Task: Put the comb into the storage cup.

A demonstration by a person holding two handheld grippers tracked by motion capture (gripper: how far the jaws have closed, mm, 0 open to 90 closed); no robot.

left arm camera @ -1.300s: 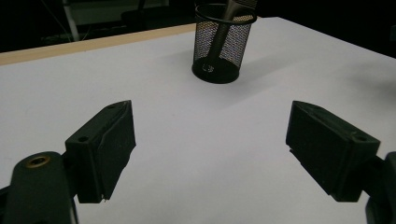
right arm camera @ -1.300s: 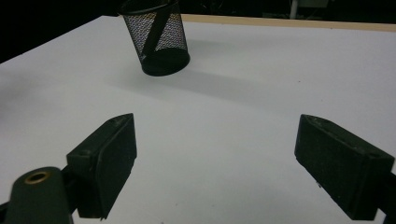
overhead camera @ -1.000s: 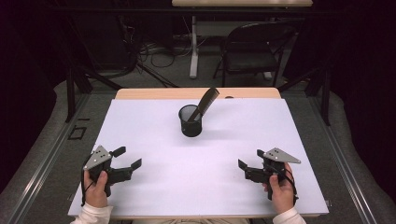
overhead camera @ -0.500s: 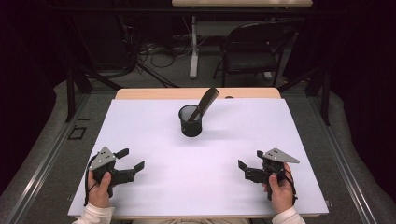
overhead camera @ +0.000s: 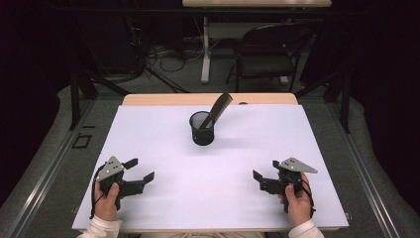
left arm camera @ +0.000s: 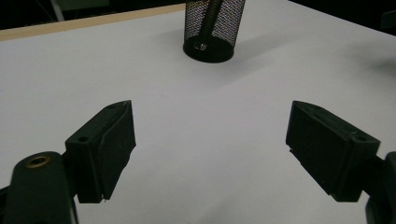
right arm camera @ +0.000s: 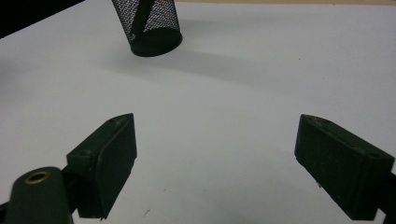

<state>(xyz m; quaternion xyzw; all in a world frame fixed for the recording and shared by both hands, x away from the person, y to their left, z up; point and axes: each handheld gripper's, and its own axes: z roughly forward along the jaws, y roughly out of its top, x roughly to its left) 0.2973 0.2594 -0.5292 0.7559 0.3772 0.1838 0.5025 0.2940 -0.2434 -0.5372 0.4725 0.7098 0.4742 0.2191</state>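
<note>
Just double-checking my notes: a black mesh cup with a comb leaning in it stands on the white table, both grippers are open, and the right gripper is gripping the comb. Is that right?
Not quite. The right gripper grips nothing: in the high view it rests near the table's front edge, jaws open and empty, far from the comb. The comb leans in the mesh cup, and the left gripper is open too.

Left gripper (overhead camera: 140,169) shifted slightly toward the table's near edge

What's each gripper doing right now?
Left gripper: open, holding nothing.
Right gripper: open, holding nothing.
</note>
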